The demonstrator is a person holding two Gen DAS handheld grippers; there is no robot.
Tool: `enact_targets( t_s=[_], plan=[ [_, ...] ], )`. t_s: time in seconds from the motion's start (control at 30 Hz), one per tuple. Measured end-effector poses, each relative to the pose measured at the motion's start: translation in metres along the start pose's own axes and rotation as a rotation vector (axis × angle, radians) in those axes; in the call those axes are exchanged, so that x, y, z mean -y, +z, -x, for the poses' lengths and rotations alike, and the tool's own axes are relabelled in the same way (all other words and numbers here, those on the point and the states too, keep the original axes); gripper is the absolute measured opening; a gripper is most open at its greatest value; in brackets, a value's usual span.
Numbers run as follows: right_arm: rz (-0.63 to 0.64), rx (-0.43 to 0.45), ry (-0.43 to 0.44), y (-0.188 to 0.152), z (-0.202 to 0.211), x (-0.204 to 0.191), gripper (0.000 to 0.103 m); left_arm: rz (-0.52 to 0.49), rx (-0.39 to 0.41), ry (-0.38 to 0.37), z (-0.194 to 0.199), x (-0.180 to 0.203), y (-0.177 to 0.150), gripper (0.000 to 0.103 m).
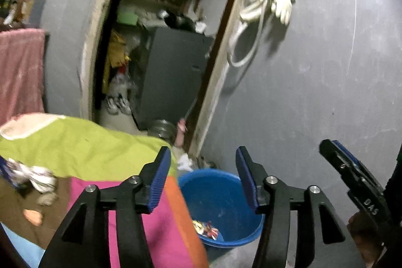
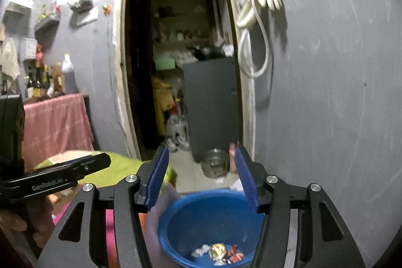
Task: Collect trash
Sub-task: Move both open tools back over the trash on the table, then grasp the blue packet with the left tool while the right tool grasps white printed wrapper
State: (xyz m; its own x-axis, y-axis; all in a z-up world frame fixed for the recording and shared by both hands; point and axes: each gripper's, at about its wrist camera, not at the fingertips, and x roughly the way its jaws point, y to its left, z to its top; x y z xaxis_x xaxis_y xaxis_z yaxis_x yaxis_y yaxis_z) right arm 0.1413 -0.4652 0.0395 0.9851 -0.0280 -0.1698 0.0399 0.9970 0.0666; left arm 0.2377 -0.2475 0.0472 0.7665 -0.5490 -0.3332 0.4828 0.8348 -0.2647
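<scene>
A blue plastic bin (image 1: 221, 202) stands on the floor beside the bed and by the grey wall. It holds several crumpled wrappers (image 1: 207, 230). My left gripper (image 1: 202, 172) is open and empty above the bin's left rim. My right gripper (image 2: 201, 172) is open and empty above the same bin (image 2: 208, 225), with the wrappers (image 2: 221, 253) below it. The right gripper also shows at the right edge of the left wrist view (image 1: 351, 177). The left gripper shows at the left of the right wrist view (image 2: 62, 172). Crumpled white trash (image 1: 35, 175) lies on the bed.
A bed with a green, pink and orange cover (image 1: 100, 150) is at the left. An open doorway (image 2: 181, 67) leads to a cluttered room with a dark cabinet (image 2: 213, 104). A metal pot (image 2: 216, 162) sits on the floor. A white hose and glove (image 2: 261, 4) hang on the wall.
</scene>
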Motion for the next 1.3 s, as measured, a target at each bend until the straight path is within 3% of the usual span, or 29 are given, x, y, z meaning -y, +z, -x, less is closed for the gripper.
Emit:
enact_targets(
  t_s=[0.1, 0.23, 0.43, 0.87, 1.1, 1.3],
  plan=[
    [0.015, 0.059, 0.023, 0.014, 0.013, -0.02, 0.074, -0.002, 0.062, 0.031, 0.029, -0.015, 0.012, 0.065],
    [0.027, 0.105, 0.057, 0.026, 0.022, -0.046, 0.083, 0.011, 0.125, 0.08, 0.063, -0.038, 0.022, 0.083],
    [0.029, 0.177, 0.114, 0.035, 0.033, -0.089, 0.102, 0.003, 0.217, 0.164, 0.117, -0.074, 0.027, 0.096],
    [0.051, 0.238, 0.238, 0.03, 0.029, -0.178, 0.103, -0.003, 0.291, 0.31, 0.191, -0.144, 0.015, 0.101],
    [0.084, 0.198, 0.268, 0.015, 0.004, -0.218, 0.103, 0.002, 0.255, 0.435, 0.196, -0.195, -0.005, 0.101],
    [0.135, 0.116, 0.293, -0.003, -0.028, -0.239, 0.103, 0.003, 0.176, 0.466, 0.178, -0.221, -0.025, 0.101]
  ],
)
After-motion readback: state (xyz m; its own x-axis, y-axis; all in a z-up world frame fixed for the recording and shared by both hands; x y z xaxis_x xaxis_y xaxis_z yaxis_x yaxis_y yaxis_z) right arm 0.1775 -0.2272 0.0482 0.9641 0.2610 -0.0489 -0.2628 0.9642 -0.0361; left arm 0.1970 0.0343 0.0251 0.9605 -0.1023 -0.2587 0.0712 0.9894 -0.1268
